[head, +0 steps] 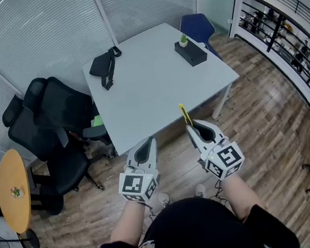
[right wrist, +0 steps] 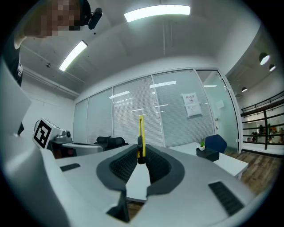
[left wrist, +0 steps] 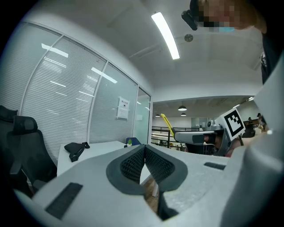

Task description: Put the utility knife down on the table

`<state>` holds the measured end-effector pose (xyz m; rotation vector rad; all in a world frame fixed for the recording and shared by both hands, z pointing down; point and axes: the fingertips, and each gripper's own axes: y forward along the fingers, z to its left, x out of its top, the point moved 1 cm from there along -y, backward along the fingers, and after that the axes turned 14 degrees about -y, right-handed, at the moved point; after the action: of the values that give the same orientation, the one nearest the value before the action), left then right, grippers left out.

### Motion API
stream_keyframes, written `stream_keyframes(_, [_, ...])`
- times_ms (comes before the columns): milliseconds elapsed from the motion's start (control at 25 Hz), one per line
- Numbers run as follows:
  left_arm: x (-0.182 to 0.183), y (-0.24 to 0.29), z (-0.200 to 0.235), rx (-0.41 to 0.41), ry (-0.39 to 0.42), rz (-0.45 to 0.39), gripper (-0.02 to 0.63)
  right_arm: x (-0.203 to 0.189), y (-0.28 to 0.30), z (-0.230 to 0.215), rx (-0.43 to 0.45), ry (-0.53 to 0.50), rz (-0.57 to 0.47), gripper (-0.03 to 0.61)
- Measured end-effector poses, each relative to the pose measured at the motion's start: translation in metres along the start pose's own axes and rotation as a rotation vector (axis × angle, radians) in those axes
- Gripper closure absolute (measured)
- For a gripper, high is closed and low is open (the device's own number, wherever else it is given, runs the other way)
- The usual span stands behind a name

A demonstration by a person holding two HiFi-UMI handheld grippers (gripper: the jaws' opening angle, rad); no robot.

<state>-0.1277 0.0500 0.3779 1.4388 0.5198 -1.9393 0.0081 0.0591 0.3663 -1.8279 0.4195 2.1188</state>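
A yellow utility knife (head: 184, 114) (right wrist: 141, 137) sticks out past the tips of my right gripper (head: 190, 126) (right wrist: 140, 157), which is shut on it; it also shows as a yellow strip (left wrist: 166, 123) in the left gripper view. The knife hangs in the air just over the near edge of the white table (head: 157, 88). My left gripper (head: 147, 143) (left wrist: 144, 153) is shut with nothing in it, held below the table's near edge, to the left of the right one.
On the table lie a black bag (head: 104, 65) at the far left and a black box with a small green plant (head: 190, 51) at the far right. Black office chairs (head: 52, 130) stand left, a blue chair (head: 197, 28) behind. An orange round table (head: 13, 191) stands at far left.
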Motion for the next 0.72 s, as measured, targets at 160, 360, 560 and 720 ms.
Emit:
stream_keyframes(160, [-0.005,0.004,-0.011,0.003,0.008,0.006,0.607,-0.003,-0.008,-0.007,0.010,0.001,-0.002,0.519])
stream_keyframes(360, [-0.013,0.015,-0.030,0.017,0.012,0.009,0.607,-0.009,-0.021,-0.024,0.021,0.009,-0.004,0.520])
stream_keyframes(560, [-0.019,0.027,-0.053,0.032,0.019,0.008,0.608,-0.014,-0.036,-0.044,0.040,0.012,-0.009,0.520])
stream_keyframes(720, [-0.024,0.038,-0.072,0.044,0.027,0.003,0.607,-0.017,-0.049,-0.061,0.054,0.011,-0.015,0.520])
